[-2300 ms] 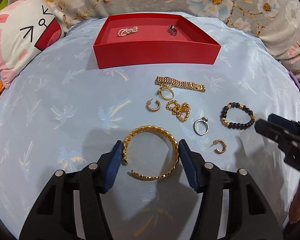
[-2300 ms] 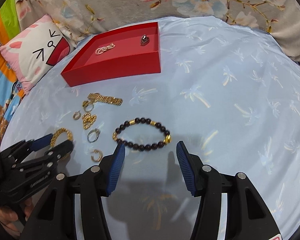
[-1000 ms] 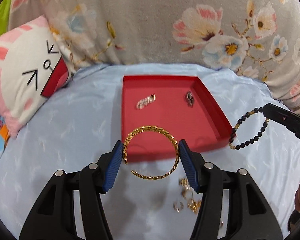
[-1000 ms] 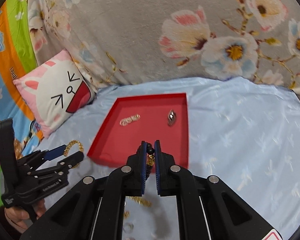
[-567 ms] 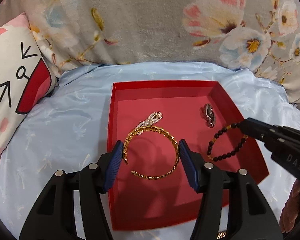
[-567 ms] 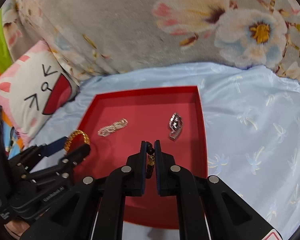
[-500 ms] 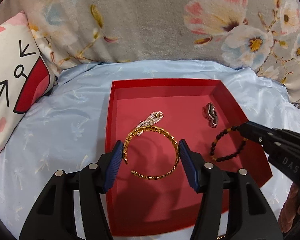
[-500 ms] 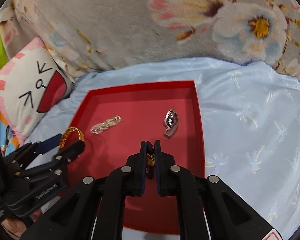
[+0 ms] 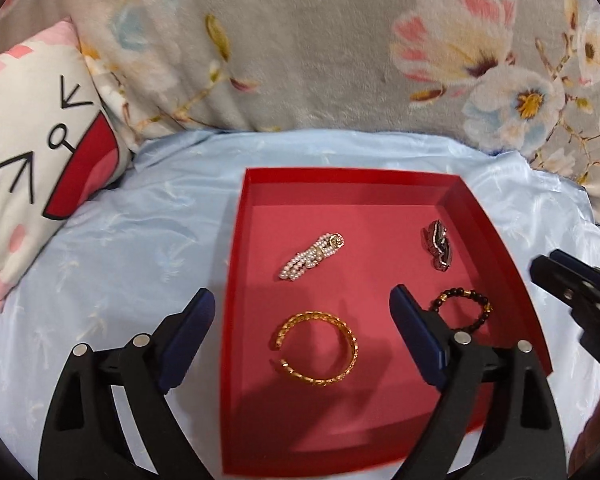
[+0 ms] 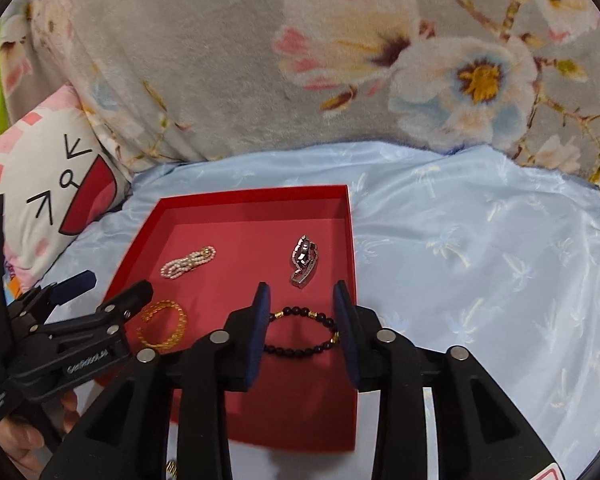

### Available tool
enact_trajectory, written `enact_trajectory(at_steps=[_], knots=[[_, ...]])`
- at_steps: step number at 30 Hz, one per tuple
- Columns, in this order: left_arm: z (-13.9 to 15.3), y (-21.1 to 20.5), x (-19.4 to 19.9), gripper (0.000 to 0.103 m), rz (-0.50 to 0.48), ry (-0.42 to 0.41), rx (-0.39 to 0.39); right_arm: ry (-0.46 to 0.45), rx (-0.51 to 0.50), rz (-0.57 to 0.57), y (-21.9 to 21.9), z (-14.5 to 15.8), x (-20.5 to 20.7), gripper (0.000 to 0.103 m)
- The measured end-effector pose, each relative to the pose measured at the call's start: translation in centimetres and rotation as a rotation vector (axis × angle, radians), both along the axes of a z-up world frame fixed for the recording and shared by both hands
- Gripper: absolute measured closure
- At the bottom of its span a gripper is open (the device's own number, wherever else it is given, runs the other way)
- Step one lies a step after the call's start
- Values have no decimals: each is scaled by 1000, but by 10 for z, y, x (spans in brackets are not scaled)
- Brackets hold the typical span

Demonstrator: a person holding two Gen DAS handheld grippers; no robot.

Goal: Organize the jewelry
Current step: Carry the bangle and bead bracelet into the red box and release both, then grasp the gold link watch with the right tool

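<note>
from the left wrist camera, the left gripper point(image 9: 300, 322) hangs over the red tray point(image 9: 484, 216) with its jaws spread wide and nothing between them. the gold bangle point(image 9: 317, 347) lies flat on the tray floor below, clear of both blue pads point(image 9: 188, 332). past it sit a pearl bracelet point(image 9: 312, 256) near the middle and a dark silver bracelet point(image 9: 438, 243) toward the right wall. a black bead bracelet point(image 9: 464, 307) lies at the right side, partly behind the right-hand finger. the right gripper point(image 9: 556, 276) pokes in from the right edge, over the tray rim. the tray rests on a pale blue cloth point(image 9: 132, 248), with a cat-face pillow point(image 9: 32, 152) and a floral blanket point(image 9: 320, 52) behind.

from the right wrist camera, the right gripper point(image 10: 302, 320) is open too, empty, its pads either side of the black bead bracelet point(image 10: 300, 332), which lies on the tray point(image 10: 256, 194) floor. the silver bracelet point(image 10: 305, 261) is just beyond. the left gripper point(image 10: 100, 292) comes in at the left, jaws parted, above the gold bangle point(image 10: 162, 323), and the pearl bracelet point(image 10: 188, 262) is farther back. a hand point(image 10: 28, 444) holds that gripper's handle.
</note>
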State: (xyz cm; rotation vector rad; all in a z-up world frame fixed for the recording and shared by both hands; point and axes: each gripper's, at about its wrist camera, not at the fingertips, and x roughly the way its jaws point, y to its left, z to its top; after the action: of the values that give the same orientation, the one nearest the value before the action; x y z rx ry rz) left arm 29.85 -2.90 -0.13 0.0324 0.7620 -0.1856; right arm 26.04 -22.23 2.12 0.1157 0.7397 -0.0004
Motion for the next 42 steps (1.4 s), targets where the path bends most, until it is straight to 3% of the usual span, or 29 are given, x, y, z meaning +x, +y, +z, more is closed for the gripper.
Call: enact_trajectory(at_steps=[12,25,33,42], knots=[[22,15,-96,15,5,-18,19,-55,4,18,7,26,-127,59],[2,42,-183,14,22,59,-19,55,15,93,29,-12,-222,59],[-22,56,-210,14,31,116,-4,114,42,147,57,-43,-224,59],[-38,56,-213,14,11,155,-15,147,68,129,54,-61,-182,59]])
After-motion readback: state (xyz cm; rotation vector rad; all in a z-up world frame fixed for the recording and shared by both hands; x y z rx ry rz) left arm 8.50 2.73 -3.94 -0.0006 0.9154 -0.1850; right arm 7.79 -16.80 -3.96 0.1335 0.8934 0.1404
